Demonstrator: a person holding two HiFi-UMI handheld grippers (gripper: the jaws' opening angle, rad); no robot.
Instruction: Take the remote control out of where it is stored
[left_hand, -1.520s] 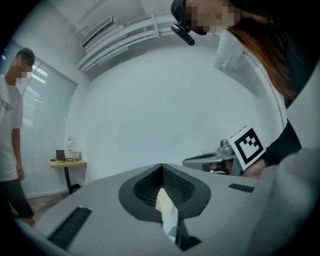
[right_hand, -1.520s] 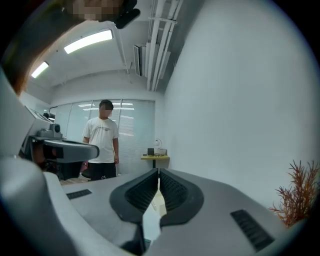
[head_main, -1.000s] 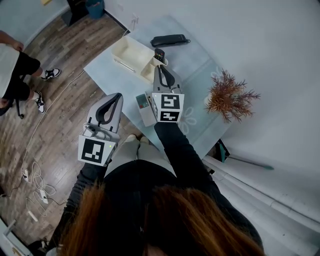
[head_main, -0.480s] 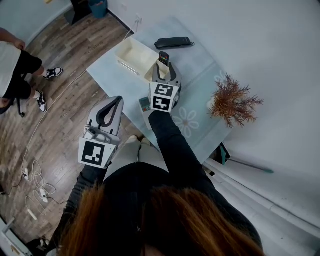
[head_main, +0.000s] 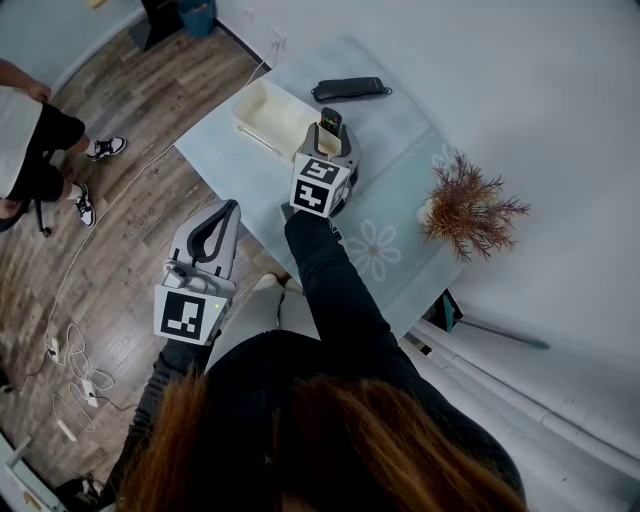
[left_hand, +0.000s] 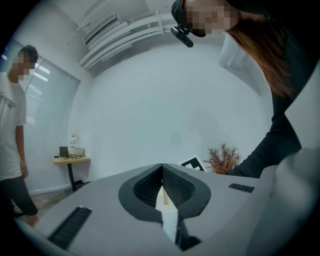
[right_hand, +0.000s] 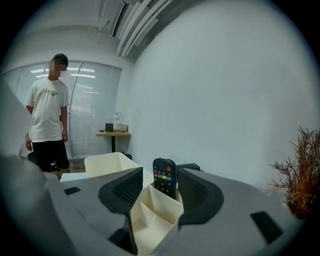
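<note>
A black remote control (head_main: 330, 122) (right_hand: 164, 177) with coloured buttons stands upright in the end compartment of a cream organiser (head_main: 262, 112) (right_hand: 155, 215) on the pale glass table (head_main: 400, 160). My right gripper (head_main: 327, 148) (right_hand: 160, 181) is open; its jaws have just been opening. They stand on either side of that compartment with the remote between them, and the pads do not press on it. My left gripper (head_main: 228, 208) (left_hand: 161, 167) hangs shut and empty over the floor, off the table's near-left edge.
A long black case (head_main: 350, 90) (right_hand: 192, 166) lies on the table beyond the organiser. A dried brown plant (head_main: 470, 205) (right_hand: 300, 170) stands at the right. A person (head_main: 25, 130) (right_hand: 47, 120) stands on the wooden floor at the left. Cables (head_main: 65, 360) lie on the floor.
My right gripper has moved forward and down to the organiser, and its jaws have gone from shut to open around the remote. The left gripper has stayed where it was.
</note>
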